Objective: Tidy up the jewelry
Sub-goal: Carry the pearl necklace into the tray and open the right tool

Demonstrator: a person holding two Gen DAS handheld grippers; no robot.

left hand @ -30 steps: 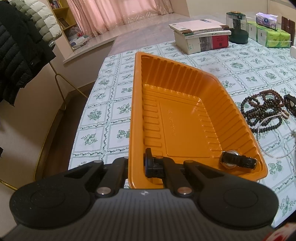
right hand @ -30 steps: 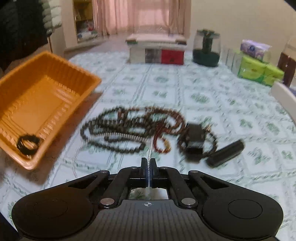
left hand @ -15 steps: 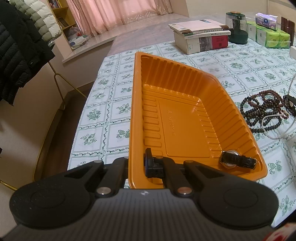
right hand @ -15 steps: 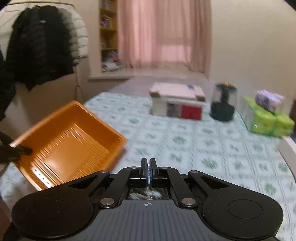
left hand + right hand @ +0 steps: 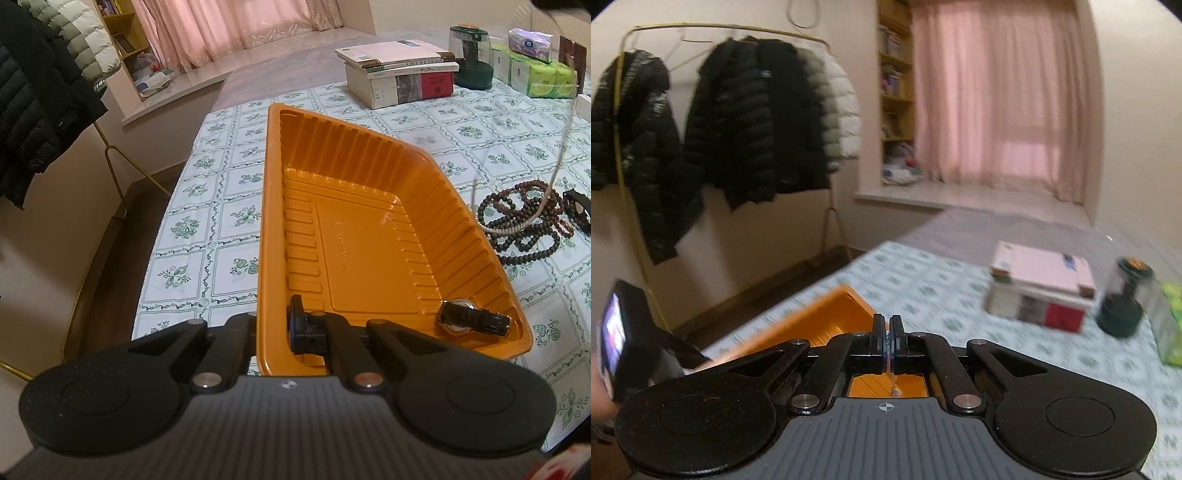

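My left gripper (image 5: 275,325) is shut on the near left rim of the orange tray (image 5: 273,221) and holds that side up. A black-strapped watch (image 5: 471,321) lies in the tray's near right corner. My right gripper (image 5: 887,338) is shut on a thin pale necklace (image 5: 557,162), which hangs as a long strand from high at the right down onto the pile of dark bead strings (image 5: 524,221) on the table. The tray's far end (image 5: 827,325) shows below the right gripper.
A stack of books (image 5: 399,74), a dark green jar (image 5: 471,55) and green tissue packs (image 5: 543,74) stand at the back of the patterned table (image 5: 229,184). A black item (image 5: 578,210) lies beside the beads. A coat rack with jackets (image 5: 738,122) stands off the table's left.
My right gripper has risen high with the necklace, drawing the strand up off the bead pile; its view swung from the table to the room. The left gripper and tray stayed put.
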